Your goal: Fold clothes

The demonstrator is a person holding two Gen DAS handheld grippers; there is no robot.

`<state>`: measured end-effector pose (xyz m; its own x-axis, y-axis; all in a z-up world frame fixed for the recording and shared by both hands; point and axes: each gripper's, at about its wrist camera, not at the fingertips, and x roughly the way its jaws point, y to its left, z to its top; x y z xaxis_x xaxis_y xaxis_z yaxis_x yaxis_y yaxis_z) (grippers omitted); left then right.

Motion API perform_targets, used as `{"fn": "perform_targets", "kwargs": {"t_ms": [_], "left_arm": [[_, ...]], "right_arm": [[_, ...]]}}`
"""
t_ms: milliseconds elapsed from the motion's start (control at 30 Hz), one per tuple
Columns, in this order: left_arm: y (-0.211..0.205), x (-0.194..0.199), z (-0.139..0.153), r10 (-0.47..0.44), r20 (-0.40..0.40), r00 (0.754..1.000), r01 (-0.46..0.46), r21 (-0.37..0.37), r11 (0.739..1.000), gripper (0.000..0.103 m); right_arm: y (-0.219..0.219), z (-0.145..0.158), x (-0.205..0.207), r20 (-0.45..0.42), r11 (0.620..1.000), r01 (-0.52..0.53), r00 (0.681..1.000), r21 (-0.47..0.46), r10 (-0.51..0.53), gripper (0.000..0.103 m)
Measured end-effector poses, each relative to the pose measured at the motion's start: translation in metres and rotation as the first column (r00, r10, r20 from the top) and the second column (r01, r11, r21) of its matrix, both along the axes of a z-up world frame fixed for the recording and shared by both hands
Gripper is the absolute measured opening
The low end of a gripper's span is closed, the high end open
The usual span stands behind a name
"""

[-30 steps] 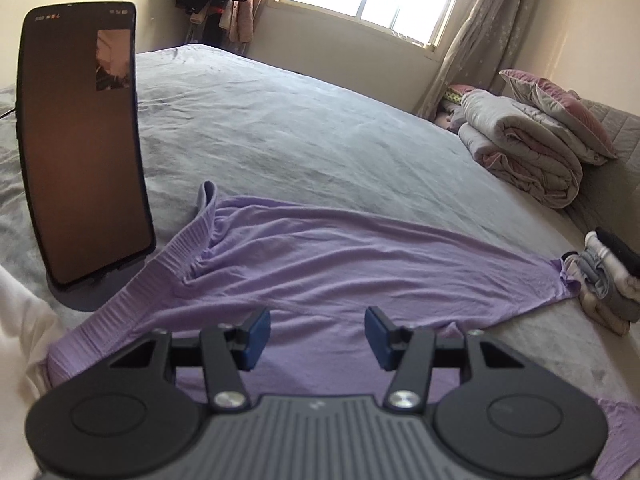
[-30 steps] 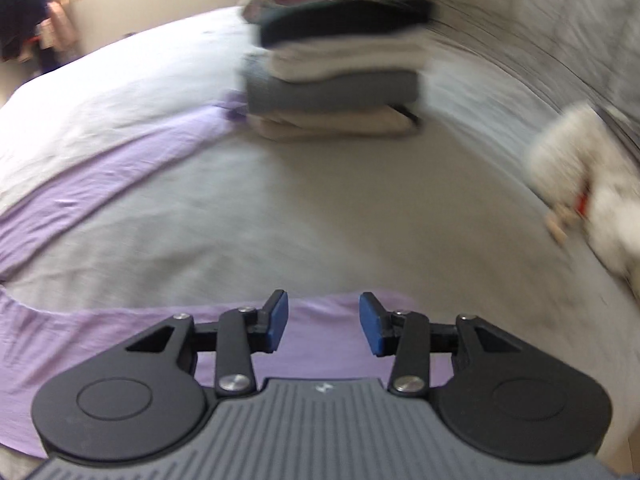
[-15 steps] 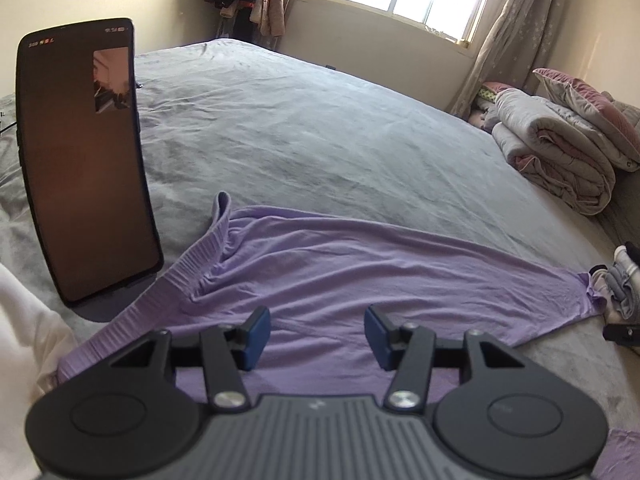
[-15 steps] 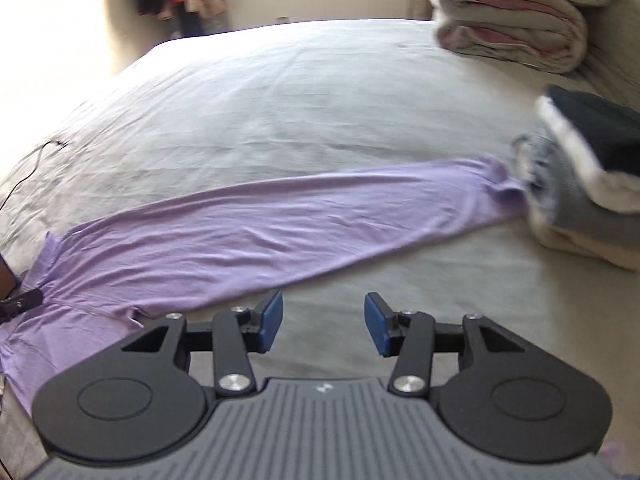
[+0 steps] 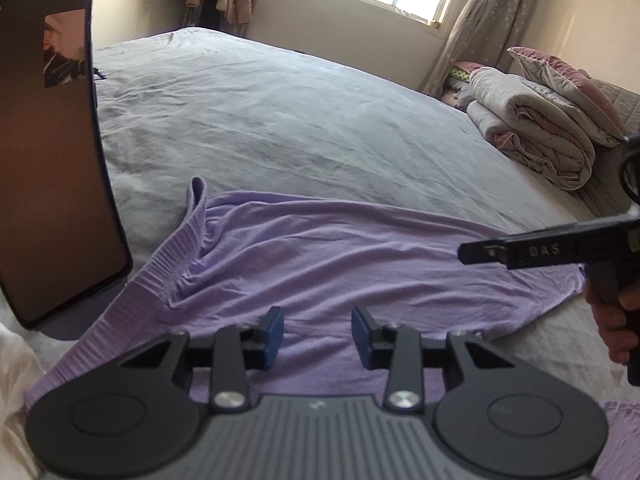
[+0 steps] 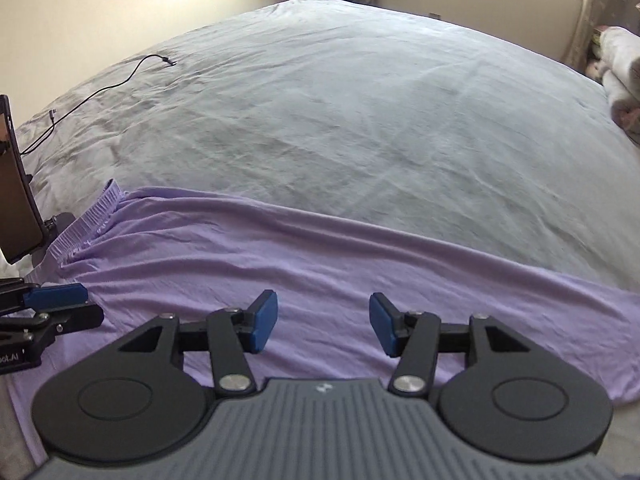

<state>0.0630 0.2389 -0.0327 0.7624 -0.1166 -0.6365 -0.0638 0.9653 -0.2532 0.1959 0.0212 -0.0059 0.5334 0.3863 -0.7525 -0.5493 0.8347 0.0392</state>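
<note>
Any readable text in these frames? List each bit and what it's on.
"DAS" – on the black bar of the right claw, seen in the left wrist view.
"oot.AI" – cut off at the frame edge, on the left claw's body, seen in the right wrist view.
Phone: status icons along the top of the screen, too small to read.
Small pale logo on each claw's grey ribbed housing: not legible.

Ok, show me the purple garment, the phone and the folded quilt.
purple garment [image 6: 320, 264]: right wrist view, middle of the cloth.
phone [image 5: 52, 168]: left wrist view, dark screen.
folded quilt [image 5: 532, 136]: left wrist view, its rolled side.
</note>
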Motion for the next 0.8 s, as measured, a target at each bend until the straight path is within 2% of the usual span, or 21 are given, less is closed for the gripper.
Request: {"fn": "perform_targets", "kwargs": {"t_ms": [267, 667, 733, 800], "left_arm": [[0.011, -0.004, -0.010, -0.063, 0.044, 0.997, 0.061, 0.036, 0.997, 0.033], [0.020, -0.007, -0.013, -0.088, 0.021, 0.996, 0.086, 0.070, 0.994, 0.022], [0.022, -0.007, -0.013, -0.084, 0.015, 0.996, 0.082, 0.072, 0.994, 0.019], [0.023, -0.007, -0.013, -0.077, 0.008, 0.997, 0.077, 0.073, 0.994, 0.018]], "right_arm": [[0.035, -0.015, 0.035, 0.024, 0.992, -0.122, 0.992, -0.023, 0.122, 0.055], [0.048, -0.033, 0.068, -0.011, 0.991, -0.125, 0.992, -0.045, 0.125, 0.054], [0.050, -0.033, 0.069, -0.026, 0.990, -0.128, 0.992, -0.051, 0.127, 0.048], [0.052, -0.032, 0.069, -0.044, 0.989, -0.138, 0.990, -0.050, 0.135, 0.025]]}}
